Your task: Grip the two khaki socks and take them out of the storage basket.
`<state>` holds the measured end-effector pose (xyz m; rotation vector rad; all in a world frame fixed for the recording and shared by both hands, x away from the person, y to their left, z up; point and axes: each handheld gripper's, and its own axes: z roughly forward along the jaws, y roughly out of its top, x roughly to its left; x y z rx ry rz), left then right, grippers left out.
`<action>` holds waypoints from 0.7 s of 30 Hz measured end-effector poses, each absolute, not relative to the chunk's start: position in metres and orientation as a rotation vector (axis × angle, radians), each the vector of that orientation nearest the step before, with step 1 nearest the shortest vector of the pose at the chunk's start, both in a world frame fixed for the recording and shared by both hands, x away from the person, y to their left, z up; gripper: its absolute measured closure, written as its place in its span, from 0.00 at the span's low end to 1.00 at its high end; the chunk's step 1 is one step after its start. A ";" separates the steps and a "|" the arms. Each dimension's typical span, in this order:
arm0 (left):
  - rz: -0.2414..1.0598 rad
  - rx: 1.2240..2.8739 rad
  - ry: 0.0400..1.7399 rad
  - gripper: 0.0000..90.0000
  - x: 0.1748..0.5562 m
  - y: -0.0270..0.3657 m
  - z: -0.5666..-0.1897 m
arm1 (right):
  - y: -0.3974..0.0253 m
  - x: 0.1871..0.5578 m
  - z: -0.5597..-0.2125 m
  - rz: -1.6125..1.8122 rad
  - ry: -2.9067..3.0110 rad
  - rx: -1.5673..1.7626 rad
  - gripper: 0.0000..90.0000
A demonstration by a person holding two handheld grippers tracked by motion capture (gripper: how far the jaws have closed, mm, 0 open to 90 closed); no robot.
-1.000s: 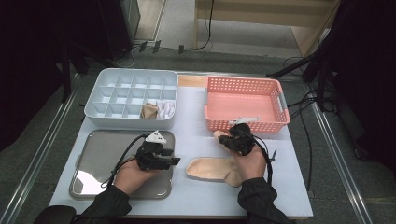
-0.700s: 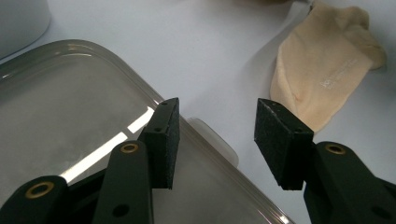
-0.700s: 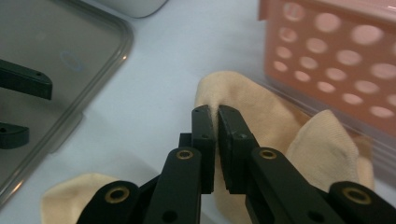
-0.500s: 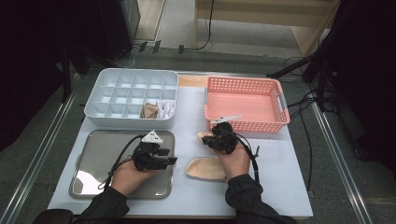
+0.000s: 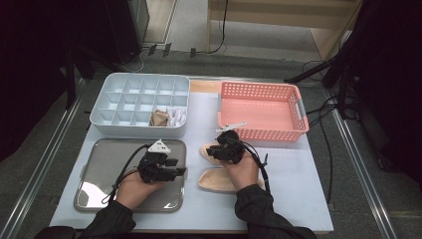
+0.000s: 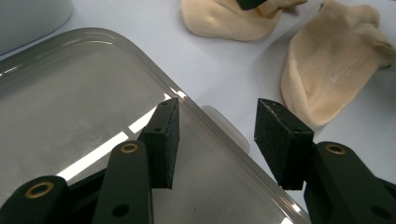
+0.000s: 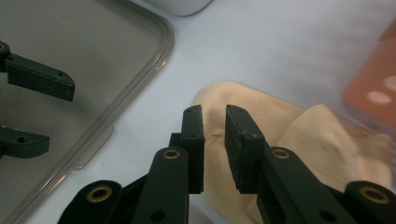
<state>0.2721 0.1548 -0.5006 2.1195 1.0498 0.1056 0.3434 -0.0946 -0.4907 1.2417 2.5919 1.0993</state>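
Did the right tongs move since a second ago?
Yes. The right tongs slid left, away from the pink basket, toward the metal tray.

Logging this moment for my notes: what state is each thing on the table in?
Left gripper: open, empty, over the tray's edge.
Right gripper: nearly shut, fingers at the upper sock.
Upper sock: bunched, on the table.
Lower sock: flat.
Tray: empty.
Basket: empty.
Divided box: two compartments filled.
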 end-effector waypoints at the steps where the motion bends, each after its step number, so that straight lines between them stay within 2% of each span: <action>1: 0.109 2.120 1.049 0.58 0.272 0.156 -0.500 | -0.097 0.343 -0.489 1.103 2.585 1.239 0.87; 11: 0.113 2.114 1.048 0.58 0.274 0.157 -0.499 | -0.117 0.336 -0.485 1.057 2.547 1.254 0.85; 21: 0.098 2.123 1.024 0.58 0.278 0.150 -0.500 | -0.124 0.331 -0.500 0.960 2.552 1.276 0.76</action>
